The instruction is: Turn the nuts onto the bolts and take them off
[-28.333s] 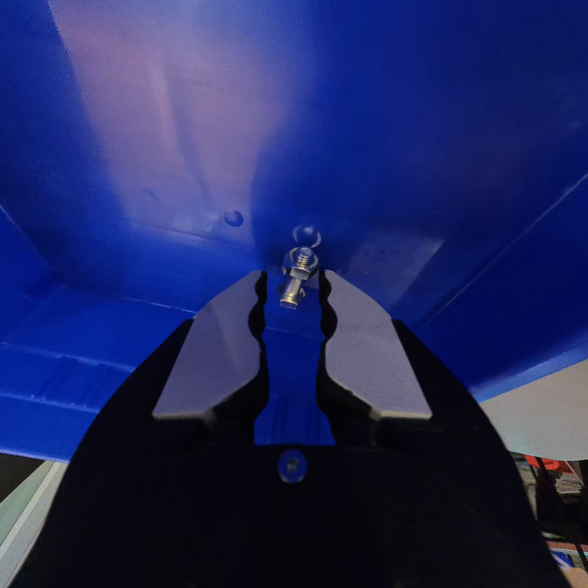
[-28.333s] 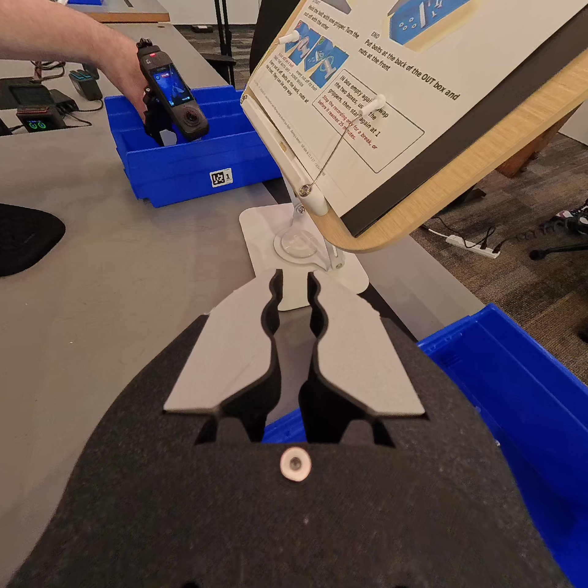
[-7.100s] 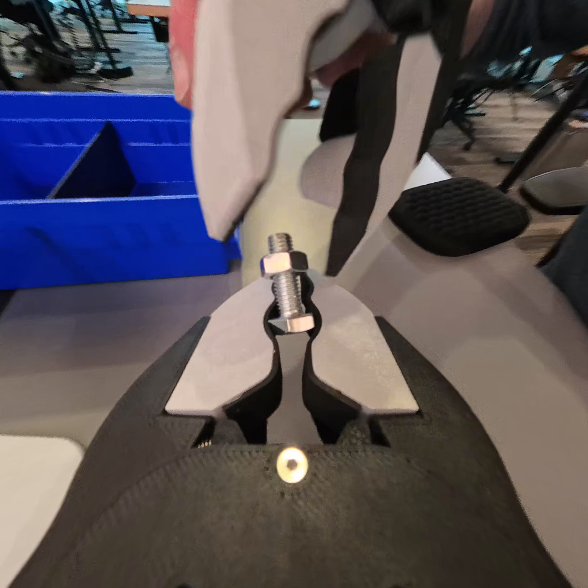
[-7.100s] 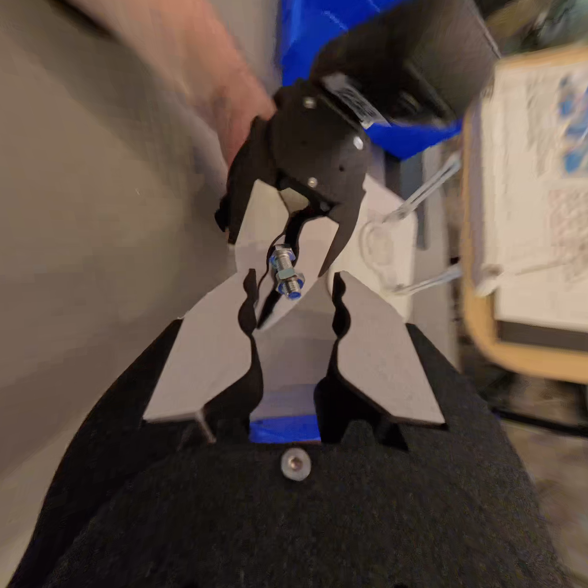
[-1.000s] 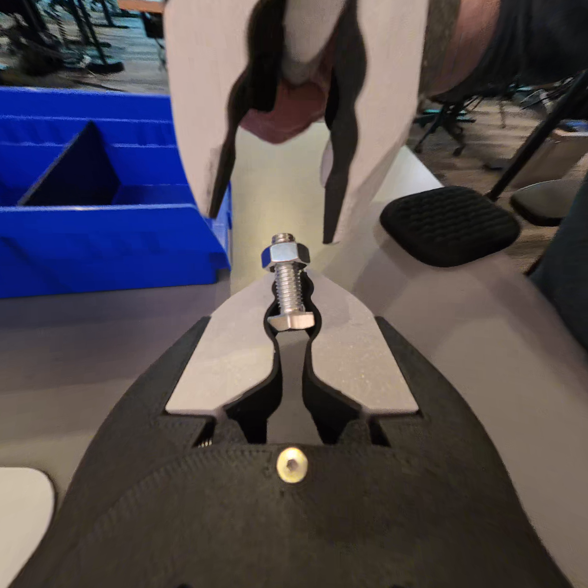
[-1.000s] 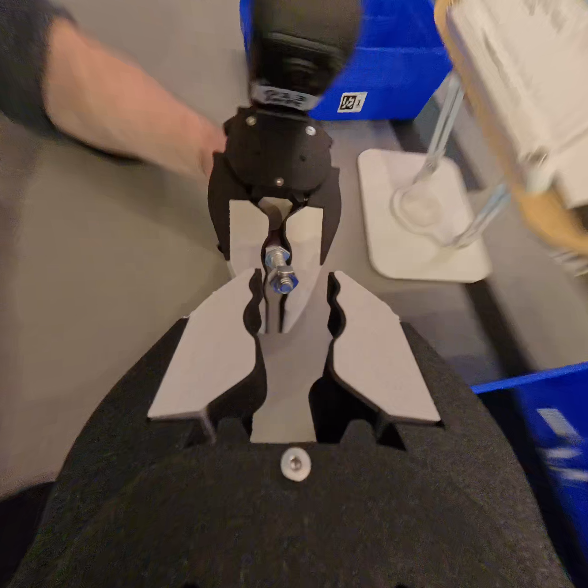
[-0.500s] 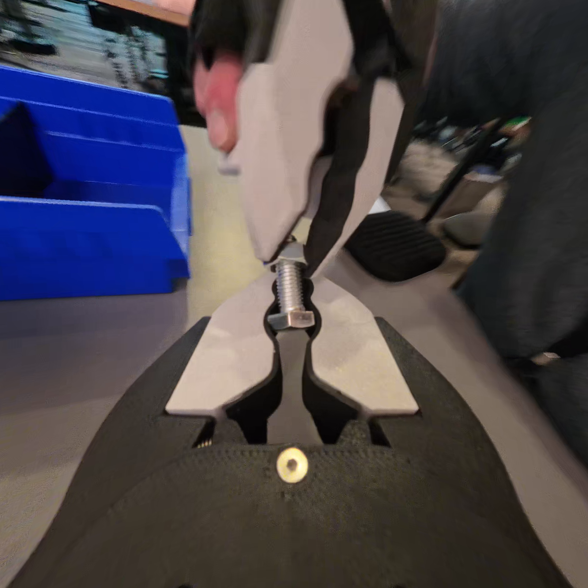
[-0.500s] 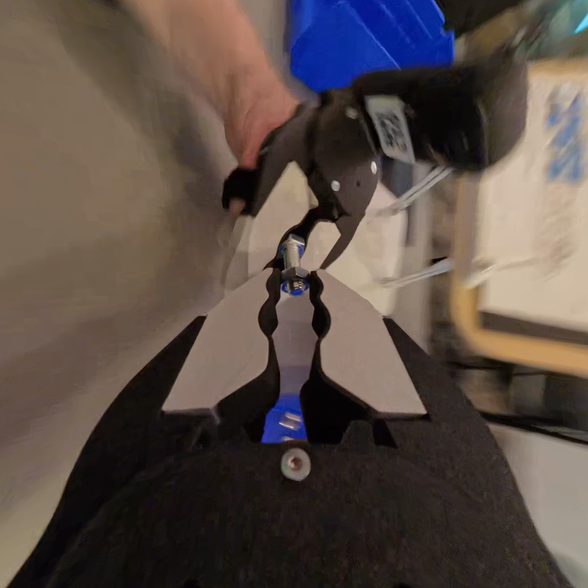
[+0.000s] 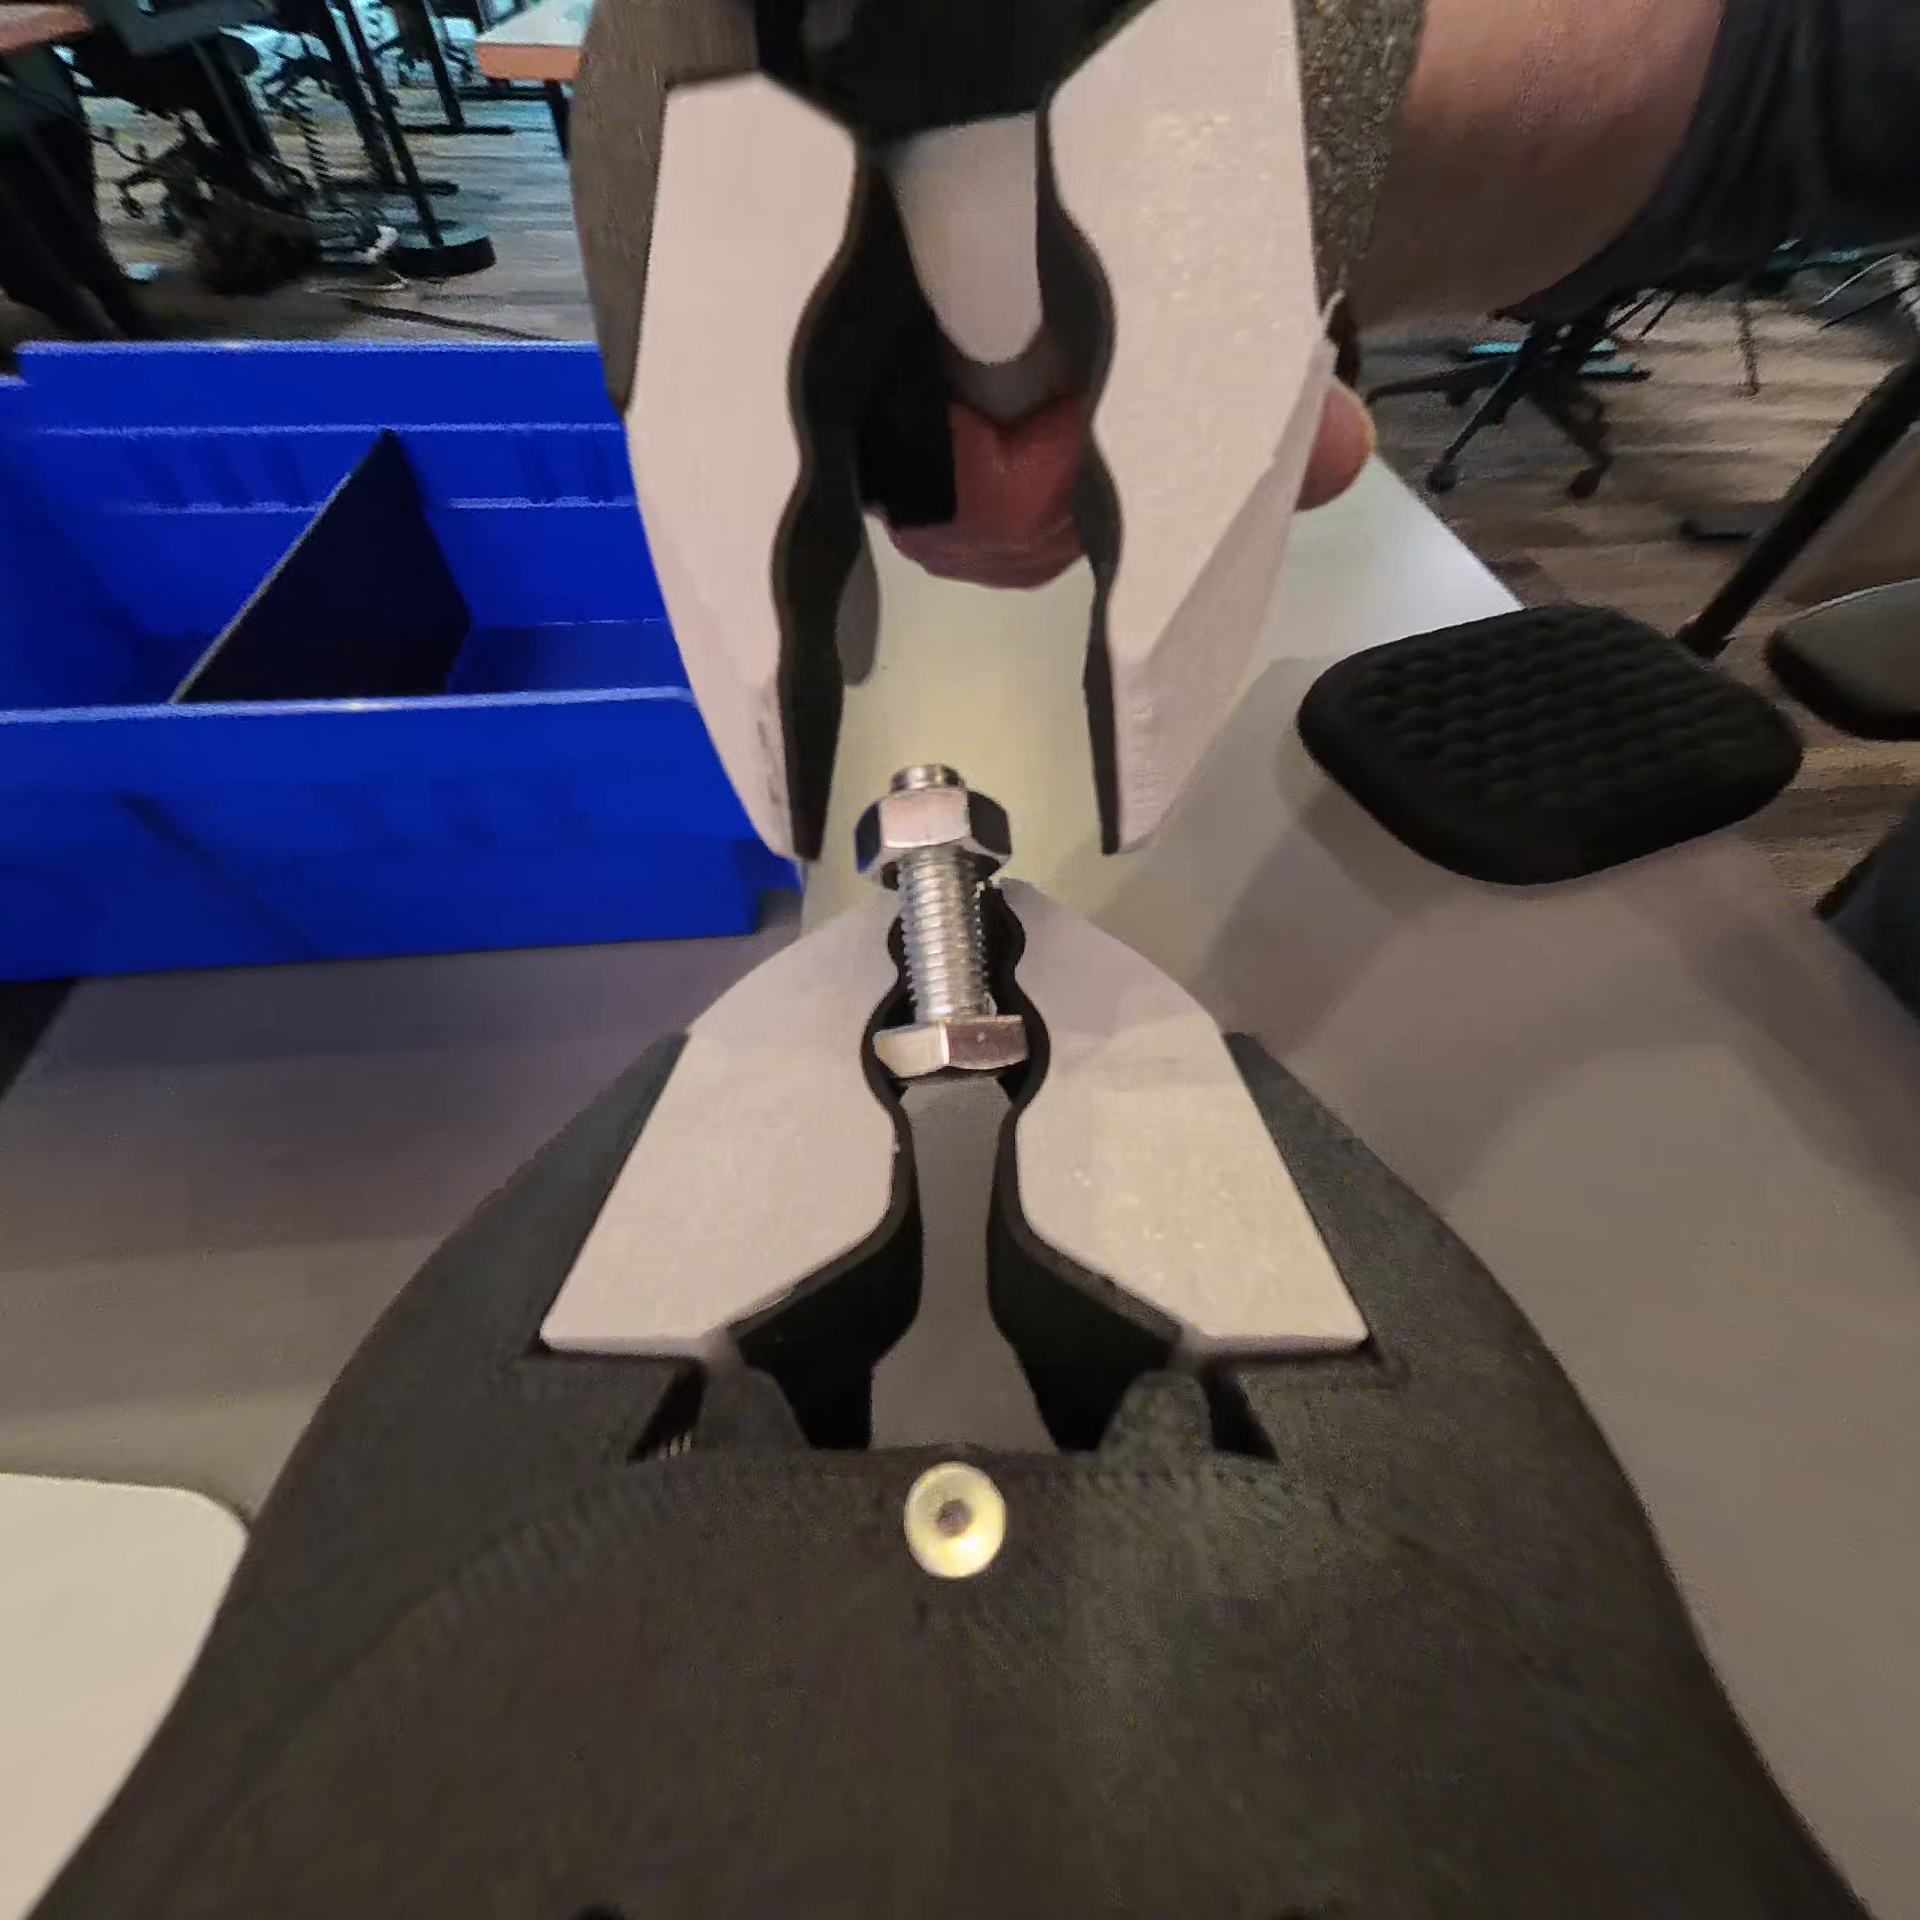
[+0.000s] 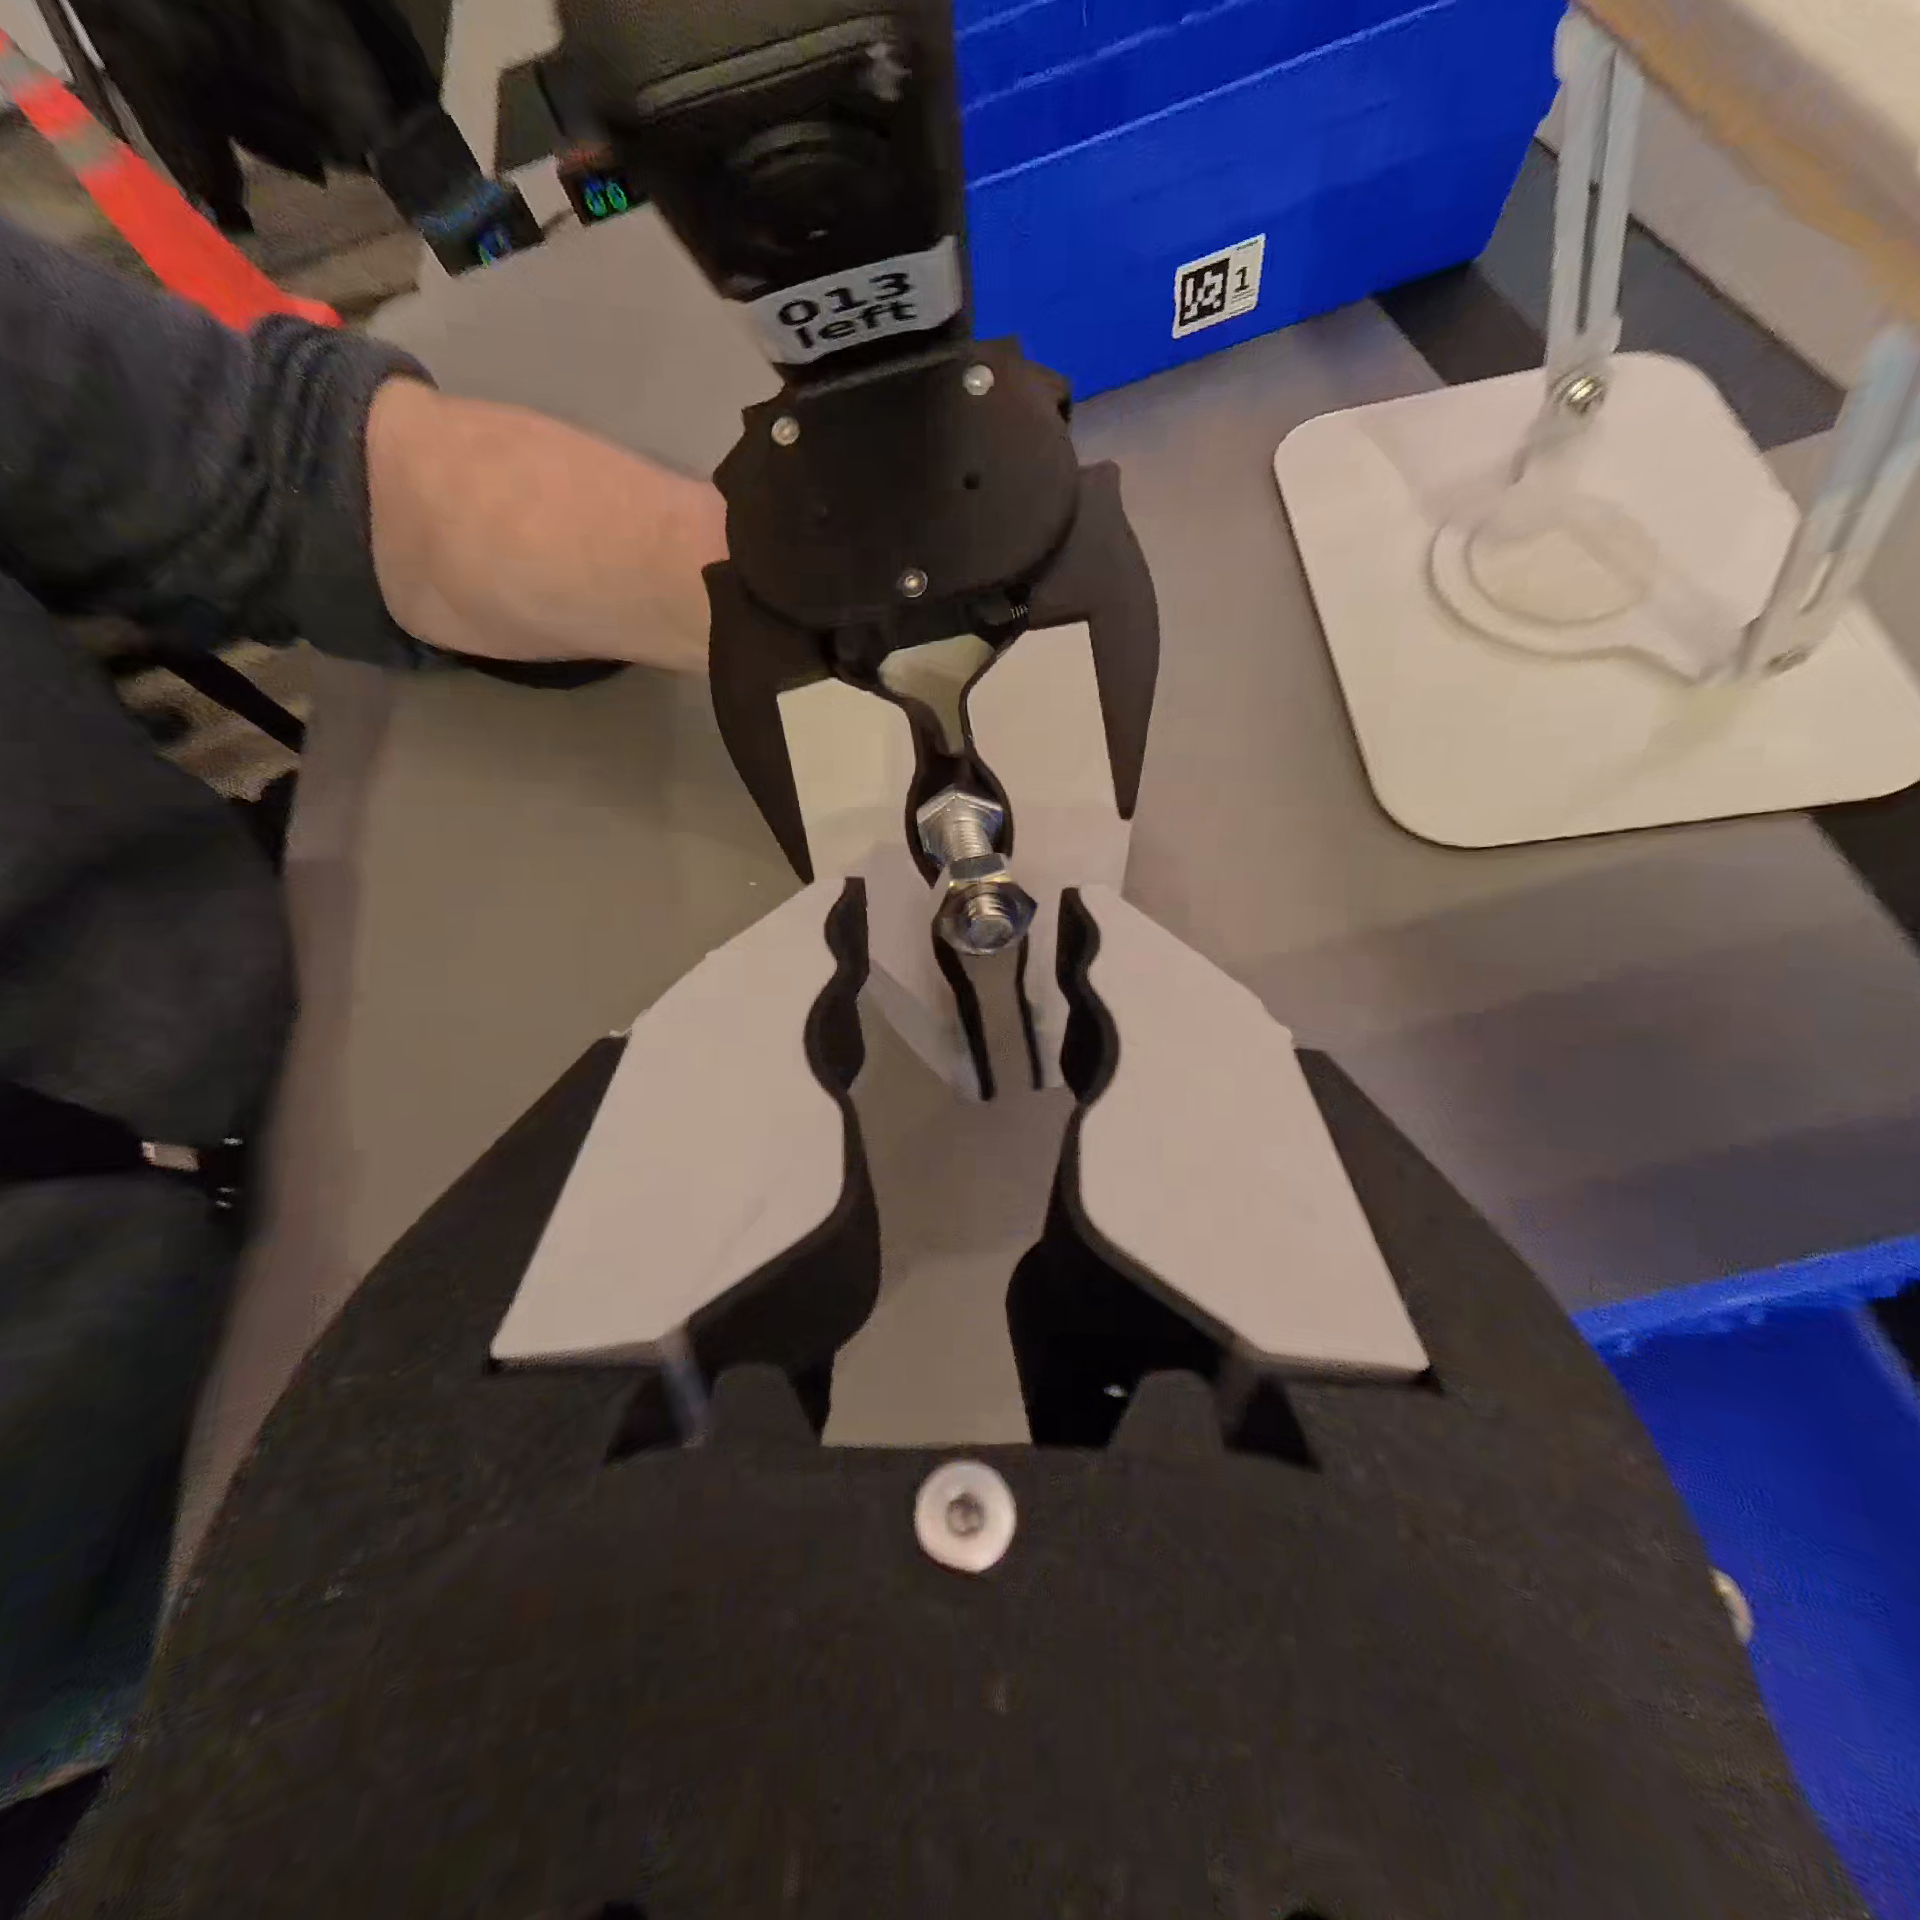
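My left gripper (image 9: pixel 940 914) is shut on a silver bolt (image 9: pixel 938 956), with the hex head (image 9: pixel 951 1044) seated in the notch between the fingers and the threaded end pointing away. A silver nut (image 9: pixel 932 831) sits near the tip of the thread. My right gripper (image 10: pixel 961 894) faces the left one and is open and empty. Its fingertips stand on either side of the nut (image 10: pixel 984 914) without touching it. In the left wrist view the right gripper's white fingers (image 9: pixel 727 499) hang just above and around the nut.
A blue divided bin (image 9: pixel 312 810) stands at the left of the grey table and a black pad (image 9: pixel 1548 727) at the right. A white stand base (image 10: pixel 1610 623), a tagged blue bin (image 10: pixel 1195 156) and another blue bin (image 10: pixel 1766 1455) lie nearby. A person's forearm (image 10: pixel 520 561) holds the left gripper. The tips of one gripper are about 4 cm away from the tips of the other.
Half a second ago the right gripper was tilted and shut on the nut. It has let go, opened and turned back level. The left gripper still holds the bolt.
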Demonstrator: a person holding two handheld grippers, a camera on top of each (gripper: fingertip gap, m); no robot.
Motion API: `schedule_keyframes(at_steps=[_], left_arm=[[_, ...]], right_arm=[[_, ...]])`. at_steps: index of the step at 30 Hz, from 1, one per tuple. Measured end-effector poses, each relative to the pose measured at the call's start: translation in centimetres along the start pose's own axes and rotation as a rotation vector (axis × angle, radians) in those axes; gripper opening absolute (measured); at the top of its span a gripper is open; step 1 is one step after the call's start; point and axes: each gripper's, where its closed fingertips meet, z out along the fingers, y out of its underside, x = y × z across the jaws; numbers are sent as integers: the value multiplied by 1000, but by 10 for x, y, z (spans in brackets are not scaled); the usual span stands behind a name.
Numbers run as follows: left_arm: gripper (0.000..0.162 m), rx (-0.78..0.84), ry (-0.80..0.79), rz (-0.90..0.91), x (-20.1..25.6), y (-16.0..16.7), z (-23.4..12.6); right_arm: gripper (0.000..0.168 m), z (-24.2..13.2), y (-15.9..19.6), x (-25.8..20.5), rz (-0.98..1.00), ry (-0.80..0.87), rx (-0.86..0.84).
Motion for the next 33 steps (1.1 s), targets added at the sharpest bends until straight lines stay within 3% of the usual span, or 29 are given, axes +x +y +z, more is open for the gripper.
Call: schedule_keyframes(at_steps=[3,6,8,12,14,16,17,21,26,29,33], left_arm=[[10,-45,-49,57,-2,4,2],[10,-37,-5,9,1,5,4],[10,12,92,-63,9,-1,2],[9,64,321,-216,29,-4,-3],[9,89,393,-260,34,-5,-5],[9,88,355,-244,30,-6,-5],[9,75,322,-211,27,-5,-4],[9,55,170,-109,15,-6,-4],[10,-6,2,16,1,-1,-1],[10,-39,-54,65,-1,1,2],[10,-27,-69,71,-2,-2,2]], right_arm=[[19,4,9,2,34,2,-25],[19,4,10,3,-153,81,-70],[19,2,6,3,-382,169,-121],[19,1,1,5,-1206,452,-356],[19,2,0,4,-1287,474,-385],[20,1,1,6,-1156,434,-329],[28,-2,-1,5,-1060,412,-280],[38,-13,-9,2,-559,255,-92],[33,-11,-1,4,-30,55,18],[22,-6,2,0,92,-26,71],[17,-2,7,-2,49,-19,47]])
